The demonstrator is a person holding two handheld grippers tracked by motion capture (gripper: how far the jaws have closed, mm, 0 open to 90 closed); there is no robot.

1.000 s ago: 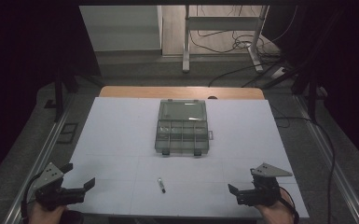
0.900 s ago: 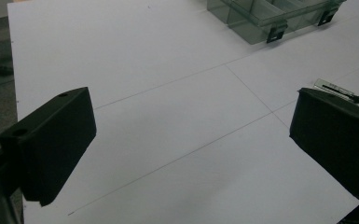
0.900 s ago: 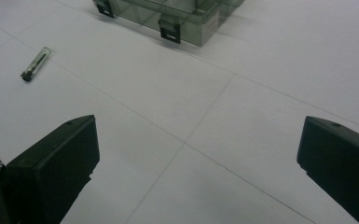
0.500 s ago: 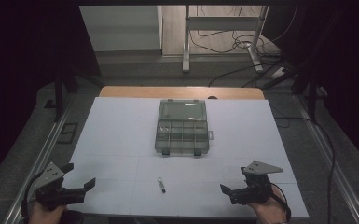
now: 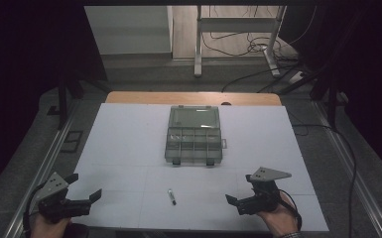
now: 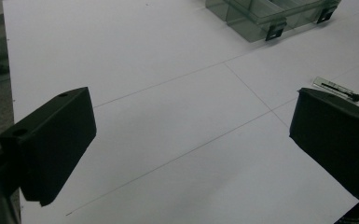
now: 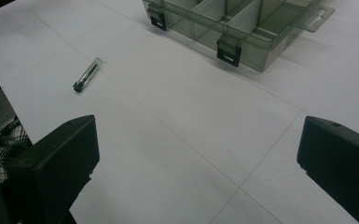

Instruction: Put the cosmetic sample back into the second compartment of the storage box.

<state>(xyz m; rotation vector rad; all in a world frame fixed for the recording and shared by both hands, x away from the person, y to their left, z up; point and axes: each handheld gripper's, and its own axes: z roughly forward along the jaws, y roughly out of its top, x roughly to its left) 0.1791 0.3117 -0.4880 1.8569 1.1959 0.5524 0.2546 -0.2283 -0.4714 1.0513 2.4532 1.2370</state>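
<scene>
On the white surface (image 5: 129, 148), both grippers hover with fingers spread and nothing between them.
From the high view, the left gripper (image 5: 87, 199) sits at the near left corner, the right gripper (image 5: 235, 202) at the near right, with the small bit (image 5: 171, 196) lying between them and the box (image 5: 194, 135) farther back. Left gripper view: bit (image 6: 336, 88) just beyond one finger, box (image 6: 270, 16) far off. Right gripper view: bit (image 7: 87, 74) ahead, box (image 7: 242, 28) beyond.
</scene>
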